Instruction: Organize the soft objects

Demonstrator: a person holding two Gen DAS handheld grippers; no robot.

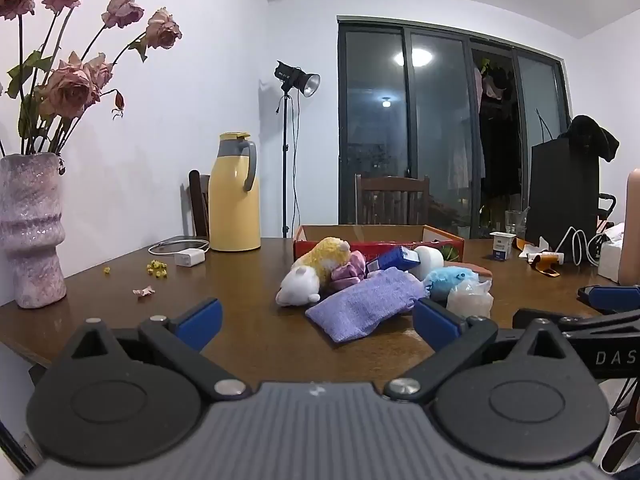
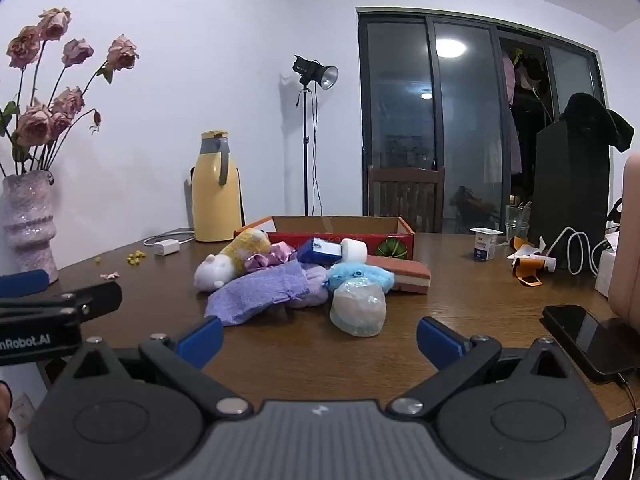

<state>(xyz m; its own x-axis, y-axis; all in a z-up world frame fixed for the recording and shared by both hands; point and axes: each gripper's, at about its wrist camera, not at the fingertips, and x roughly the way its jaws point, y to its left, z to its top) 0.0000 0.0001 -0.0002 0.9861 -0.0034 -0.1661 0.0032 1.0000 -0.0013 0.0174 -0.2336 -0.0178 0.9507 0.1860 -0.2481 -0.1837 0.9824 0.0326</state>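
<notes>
A pile of soft things lies mid-table in front of a red cardboard box (image 1: 444, 240) (image 2: 404, 236). It holds a yellow and white plush (image 1: 316, 268) (image 2: 232, 260), a lilac knitted pouch (image 1: 368, 304) (image 2: 260, 292), a pink satin scrunchie (image 1: 348, 272) (image 2: 268, 260), a blue plush (image 1: 448, 280) (image 2: 360, 274), a clear plastic bag (image 1: 468, 300) (image 2: 358, 308), a blue carton (image 1: 394, 260) (image 2: 318, 252), a white cylinder (image 2: 354, 250) and a pink sponge block (image 2: 404, 276). My left gripper (image 1: 318, 322) is open, short of the pouch. My right gripper (image 2: 320, 340) is open, just short of the bag.
A vase of dried roses (image 1: 32, 228) (image 2: 28, 224) stands at the left, a yellow thermos (image 1: 234, 196) (image 2: 214, 192) and a white charger (image 1: 188, 258) behind. At the right are a phone (image 2: 588, 340), cables, a yoghurt cup (image 2: 484, 244) and a black bag (image 2: 572, 184).
</notes>
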